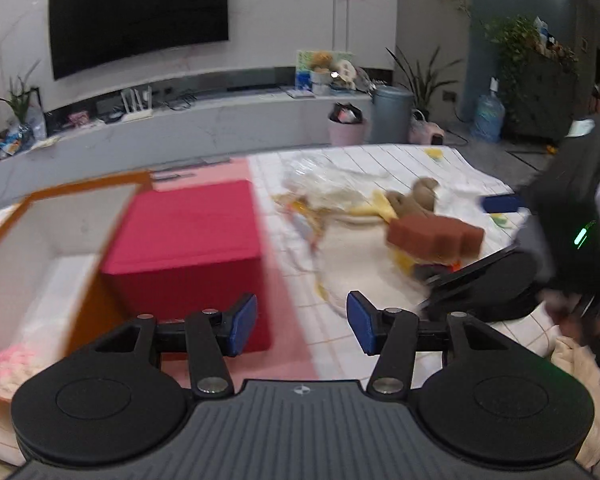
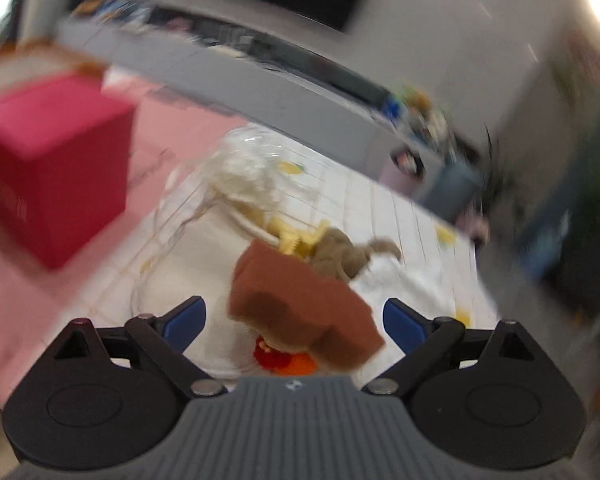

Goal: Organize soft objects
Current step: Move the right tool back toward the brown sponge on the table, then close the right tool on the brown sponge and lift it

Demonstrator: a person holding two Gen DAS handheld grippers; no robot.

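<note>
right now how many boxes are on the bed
2. A closed red box sits on the pink sheet; an open orange-rimmed box with a white inside stands just left of it. Others may lie out of view.

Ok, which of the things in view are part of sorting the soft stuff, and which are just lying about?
For the job:
brown sponge
plush toy
yellow soft pieces
open box
pink-white fluffy item already inside it

Lying about:
red box
TV
bins
water jug
plants
</note>
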